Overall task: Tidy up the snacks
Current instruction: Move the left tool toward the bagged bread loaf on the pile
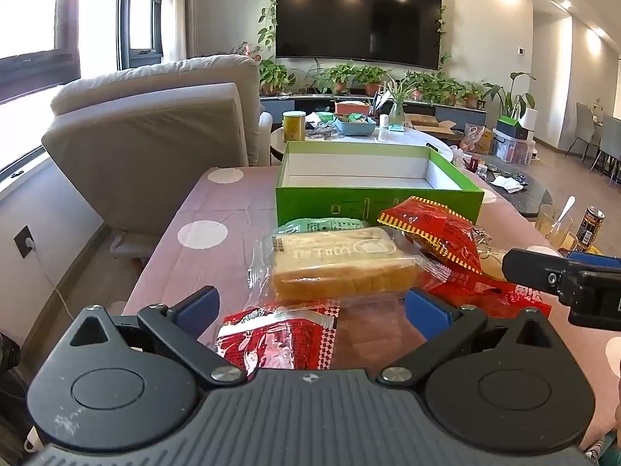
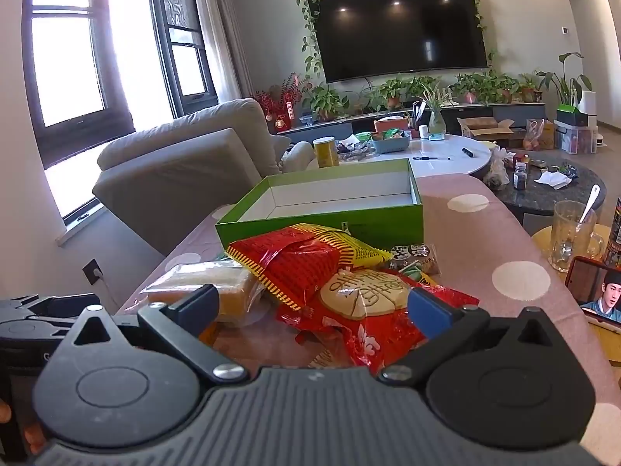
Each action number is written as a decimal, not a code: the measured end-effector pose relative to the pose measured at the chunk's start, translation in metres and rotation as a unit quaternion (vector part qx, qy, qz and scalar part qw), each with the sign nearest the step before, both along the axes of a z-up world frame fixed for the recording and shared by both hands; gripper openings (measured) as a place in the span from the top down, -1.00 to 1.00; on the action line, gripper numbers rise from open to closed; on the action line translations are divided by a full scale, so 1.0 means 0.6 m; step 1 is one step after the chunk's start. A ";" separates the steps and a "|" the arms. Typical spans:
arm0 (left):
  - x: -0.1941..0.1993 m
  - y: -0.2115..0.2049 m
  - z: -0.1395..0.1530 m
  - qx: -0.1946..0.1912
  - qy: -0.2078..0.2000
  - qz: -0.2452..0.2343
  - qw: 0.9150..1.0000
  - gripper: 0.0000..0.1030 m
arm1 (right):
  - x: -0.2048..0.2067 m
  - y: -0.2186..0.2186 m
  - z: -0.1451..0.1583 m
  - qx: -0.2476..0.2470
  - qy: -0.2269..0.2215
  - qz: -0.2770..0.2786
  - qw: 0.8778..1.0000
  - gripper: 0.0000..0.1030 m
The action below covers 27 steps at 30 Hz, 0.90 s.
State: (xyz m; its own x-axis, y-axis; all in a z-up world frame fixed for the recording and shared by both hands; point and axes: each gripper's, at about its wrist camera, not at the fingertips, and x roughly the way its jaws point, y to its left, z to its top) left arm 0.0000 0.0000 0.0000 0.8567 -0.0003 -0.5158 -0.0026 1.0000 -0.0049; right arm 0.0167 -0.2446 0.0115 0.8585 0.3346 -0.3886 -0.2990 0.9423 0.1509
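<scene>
gripping the bread flat suited the wide, empty left hand-held gripper; right hand-held gripper part-open, empty.

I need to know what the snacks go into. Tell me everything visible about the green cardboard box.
The green cardboard box is a shallow open rectangle with glossy green outer walls, a white inside and no lid. Nothing shows inside it. It sits flat on the pink polka-dot tablecloth, behind the snack pile; a red and yellow snack packet overlaps its front wall.
</scene>
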 end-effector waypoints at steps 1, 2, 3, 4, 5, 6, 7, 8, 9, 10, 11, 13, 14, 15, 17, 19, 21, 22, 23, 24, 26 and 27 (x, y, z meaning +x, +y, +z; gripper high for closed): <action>0.000 0.000 0.000 0.000 0.000 0.000 1.000 -0.99 | 0.001 -0.001 -0.001 0.000 0.000 0.000 1.000 -0.31; 0.000 0.000 -0.001 0.000 0.000 0.000 1.000 -0.99 | 0.001 -0.002 -0.001 0.000 0.001 0.000 1.000 -0.31; 0.000 0.000 -0.001 0.000 0.000 0.000 1.000 -0.99 | 0.001 -0.003 -0.002 0.001 0.001 0.000 1.000 -0.31; 0.000 0.000 -0.001 0.001 0.000 -0.001 1.000 -0.99 | 0.002 -0.004 -0.003 0.001 0.002 0.000 1.000 -0.31; 0.000 0.001 -0.002 0.001 0.000 -0.001 1.000 -0.99 | 0.002 -0.004 -0.003 0.001 0.003 0.001 1.000 -0.31; 0.000 0.001 -0.002 0.002 0.000 -0.002 1.000 -0.99 | 0.002 -0.004 -0.003 0.002 0.003 0.001 1.000 -0.31; 0.000 0.001 -0.002 0.002 0.001 -0.002 1.000 -0.99 | 0.002 -0.004 -0.003 0.002 0.003 0.001 1.000 -0.31; 0.000 0.002 -0.002 0.002 0.001 -0.002 1.000 -0.99 | 0.002 -0.004 -0.003 0.002 0.003 0.001 1.000 -0.31; -0.003 0.001 -0.002 0.002 0.001 -0.003 1.000 -0.99 | 0.002 -0.004 -0.003 0.002 0.003 0.001 1.000 -0.31; -0.003 0.002 -0.002 0.002 0.001 -0.003 1.000 -0.99 | 0.002 -0.004 -0.002 0.002 0.003 0.001 1.000 -0.31; -0.003 0.004 -0.002 0.002 0.000 -0.003 1.000 -0.99 | 0.002 -0.004 -0.002 0.002 0.003 0.002 1.000 -0.31; -0.004 0.000 0.000 0.002 -0.002 -0.002 1.000 -0.99 | 0.003 -0.001 -0.001 0.001 0.003 0.002 1.000 -0.31; -0.005 0.001 0.000 0.001 -0.002 -0.001 1.000 -0.99 | 0.003 -0.001 -0.001 0.001 0.003 0.002 1.000 -0.31; -0.006 0.001 0.000 0.001 -0.002 -0.001 1.000 -0.99 | 0.004 0.000 -0.002 0.000 0.004 0.002 1.000 -0.31; -0.005 0.002 0.001 0.002 -0.001 -0.002 1.000 -0.99 | 0.004 0.000 -0.002 0.001 0.007 0.002 1.000 -0.31; 0.000 0.001 -0.002 0.003 -0.001 -0.001 1.000 -0.99 | 0.004 0.000 -0.002 0.002 0.008 0.004 1.000 -0.31; -0.001 0.003 -0.001 0.003 -0.002 0.001 1.000 -0.99 | 0.004 0.000 -0.001 0.004 0.010 0.008 1.000 -0.31; -0.001 0.004 0.000 0.001 -0.001 0.002 1.000 -0.99 | 0.004 0.000 0.000 0.006 0.011 0.010 1.000 -0.31; -0.002 0.006 0.001 0.000 -0.001 0.003 1.000 -0.99 | 0.004 0.000 0.000 0.007 0.012 0.013 1.000 -0.31; -0.001 0.006 0.002 0.000 -0.001 0.003 1.000 -0.99 | 0.004 0.000 0.001 0.009 0.013 0.015 1.000 -0.31; 0.000 0.006 0.001 -0.001 0.000 0.004 1.000 -0.99 | 0.003 0.002 0.001 0.008 0.014 0.014 1.000 -0.31; 0.000 0.006 0.001 -0.003 -0.001 0.004 1.000 -0.99 | 0.003 0.002 0.002 0.007 0.013 0.013 1.000 -0.31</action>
